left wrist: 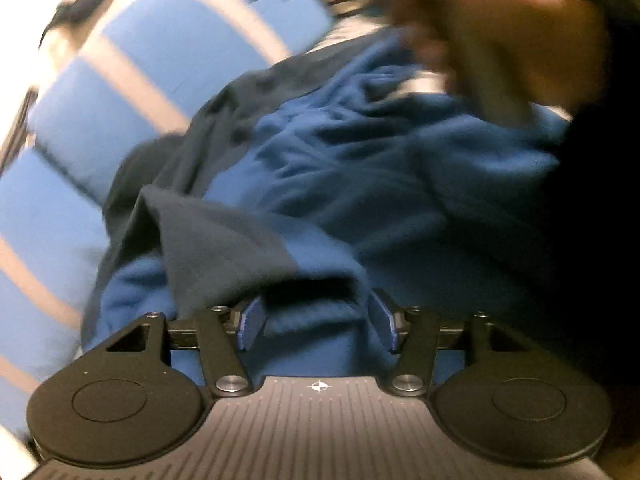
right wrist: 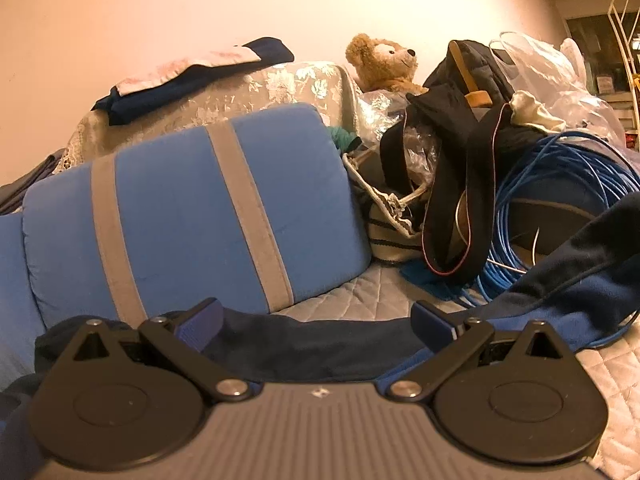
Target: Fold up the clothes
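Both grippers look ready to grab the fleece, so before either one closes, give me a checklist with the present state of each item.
1. Left gripper open: ok, jaws apart.
2. Cloth between the left jaws: ok, a fold of the blue fleece garment bulges between the pads.
3. Right gripper open: ok, jaws wide.
4. Cloth between the right jaws: cannot tell; the dark hem lies at the fingertips, depth unclear.
5. Garment free of the blue cable coil: not ok, a fold rises right in front of it.
6. Left view sharp: not ok, motion blur.
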Available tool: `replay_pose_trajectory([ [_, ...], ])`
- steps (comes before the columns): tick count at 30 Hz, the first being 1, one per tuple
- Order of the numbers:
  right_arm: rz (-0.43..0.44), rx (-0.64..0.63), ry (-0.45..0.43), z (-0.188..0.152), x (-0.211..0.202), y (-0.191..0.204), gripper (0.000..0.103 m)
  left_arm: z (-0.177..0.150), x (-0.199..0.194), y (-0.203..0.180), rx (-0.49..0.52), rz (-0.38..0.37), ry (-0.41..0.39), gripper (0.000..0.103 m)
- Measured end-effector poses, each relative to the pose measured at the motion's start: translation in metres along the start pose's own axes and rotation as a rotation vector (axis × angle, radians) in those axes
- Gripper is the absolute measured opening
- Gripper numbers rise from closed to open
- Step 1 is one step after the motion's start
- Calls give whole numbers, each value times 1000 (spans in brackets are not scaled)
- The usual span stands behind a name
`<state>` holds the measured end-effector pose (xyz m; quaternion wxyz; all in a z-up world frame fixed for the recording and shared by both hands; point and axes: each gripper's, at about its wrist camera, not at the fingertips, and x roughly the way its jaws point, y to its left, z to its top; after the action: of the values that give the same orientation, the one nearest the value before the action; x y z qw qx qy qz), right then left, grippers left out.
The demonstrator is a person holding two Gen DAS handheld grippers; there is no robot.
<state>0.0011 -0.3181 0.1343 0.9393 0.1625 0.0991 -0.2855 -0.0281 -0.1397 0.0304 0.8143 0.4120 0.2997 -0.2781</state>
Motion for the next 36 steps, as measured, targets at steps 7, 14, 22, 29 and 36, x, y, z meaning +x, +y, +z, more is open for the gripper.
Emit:
replay_pose_trajectory([
  [7, -8, 48, -51, 4, -5, -8, 103, 50, 2, 8, 112, 57, -229, 56],
  [14, -97, 204, -146, 11, -14, -40, 103, 60, -23, -12, 236, 96, -369, 70],
  [22, -134, 236, -143, 11, -13, -48, 103, 36, 16, -48, 328, 54, -248, 78],
  [29, -132, 239, -91, 9, -5, -48, 103, 44, 56, -67, 185, 87, -194, 76],
  [36, -120, 230, -74, 7, -3, -46, 103, 56, 72, -85, 104, 86, -179, 41],
])
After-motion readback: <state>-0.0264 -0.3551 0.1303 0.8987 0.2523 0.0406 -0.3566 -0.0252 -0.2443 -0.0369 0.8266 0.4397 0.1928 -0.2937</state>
